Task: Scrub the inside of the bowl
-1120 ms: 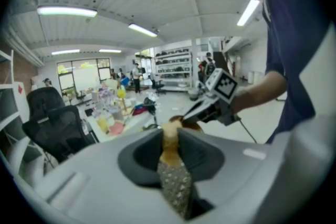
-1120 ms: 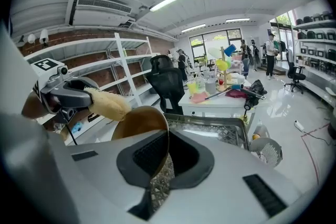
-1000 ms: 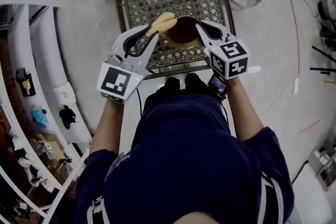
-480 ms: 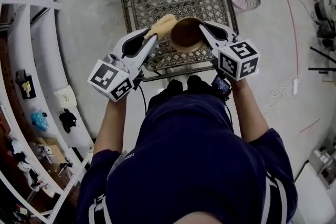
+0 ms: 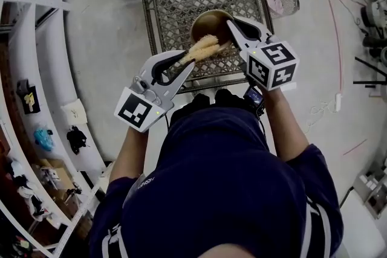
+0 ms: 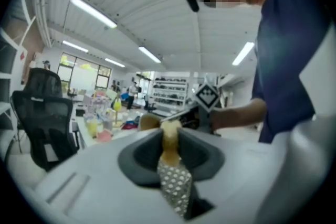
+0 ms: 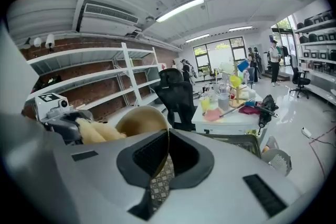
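- The bowl (image 5: 208,22) sits at upper centre of the head view, over a mesh table (image 5: 175,3). Its near rim is hidden by the scrubber (image 5: 204,48) and the right gripper (image 5: 234,30).
- Whether the scrubber's tip touches the inner wall cannot be made out.
- In the left gripper view the bowl (image 6: 148,122) is only a tan sliver behind the jaws.
- The left gripper (image 5: 186,62) has its jaws clamped on the scrubber's end. The scrubber is a pale yellow, fibrous, lumpy pad.
- The right gripper's jaws are pinched nearly together on the bowl's thin rim.
- The bowl is round and smooth, dark brown inside and tan outside.
- The mesh table is a metal diamond lattice.
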`<state>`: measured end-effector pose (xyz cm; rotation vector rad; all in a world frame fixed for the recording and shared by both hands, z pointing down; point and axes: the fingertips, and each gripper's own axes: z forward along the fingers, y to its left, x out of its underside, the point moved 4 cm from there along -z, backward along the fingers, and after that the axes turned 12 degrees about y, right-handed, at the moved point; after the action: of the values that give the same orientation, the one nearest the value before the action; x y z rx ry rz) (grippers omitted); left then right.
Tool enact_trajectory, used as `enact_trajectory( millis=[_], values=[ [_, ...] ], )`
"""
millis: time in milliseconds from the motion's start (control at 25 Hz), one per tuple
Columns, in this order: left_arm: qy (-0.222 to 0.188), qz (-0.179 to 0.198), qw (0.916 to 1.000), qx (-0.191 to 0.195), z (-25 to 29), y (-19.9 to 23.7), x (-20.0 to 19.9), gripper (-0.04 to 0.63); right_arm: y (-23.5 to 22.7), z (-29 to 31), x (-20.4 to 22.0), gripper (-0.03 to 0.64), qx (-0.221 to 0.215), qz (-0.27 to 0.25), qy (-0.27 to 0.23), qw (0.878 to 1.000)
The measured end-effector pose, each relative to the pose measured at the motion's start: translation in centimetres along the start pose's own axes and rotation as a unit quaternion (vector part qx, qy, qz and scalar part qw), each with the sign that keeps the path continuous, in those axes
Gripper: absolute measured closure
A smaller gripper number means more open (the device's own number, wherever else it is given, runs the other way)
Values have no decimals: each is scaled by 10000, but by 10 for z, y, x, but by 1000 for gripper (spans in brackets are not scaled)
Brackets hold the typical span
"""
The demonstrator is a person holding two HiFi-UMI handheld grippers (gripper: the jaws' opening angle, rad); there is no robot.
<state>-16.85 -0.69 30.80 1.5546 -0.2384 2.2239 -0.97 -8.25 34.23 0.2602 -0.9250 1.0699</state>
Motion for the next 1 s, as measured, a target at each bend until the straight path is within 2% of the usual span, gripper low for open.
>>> enact_trajectory(
  millis=[80, 240, 320, 520, 760, 920, 1000],
  values=[
    [190, -34, 9998, -10, 9, 2, 2, 520, 10, 0, -5, 601, -106, -20, -75, 9999],
    [350, -15, 9982, 477, 27, -12, 3, 520, 16, -1, -11, 601, -234, 49, -202, 9995],
    [369, 27, 9978, 551, 37, -19, 0, 520, 17, -1, -12, 601, -292, 83, -225, 9993],
    [404, 96, 9990, 188, 45, -9, -3, 518, 9, 0, -8, 601, -199, 75, -194, 9996],
    [419, -329, 9976, -433, 22, 31, -1, 518, -13, -2, -1, 601, 23, 185, -127, 9997],
    [-143, -460, 9970, -609, 8, 40, -21, 518, -10, 1, 0, 601, 159, -63, 10, 9999],
    [-195, -468, 9965, -663, 8, 45, -26, 518, -8, 5, 2, 601, 138, -102, 50, 9998]
  ],
)
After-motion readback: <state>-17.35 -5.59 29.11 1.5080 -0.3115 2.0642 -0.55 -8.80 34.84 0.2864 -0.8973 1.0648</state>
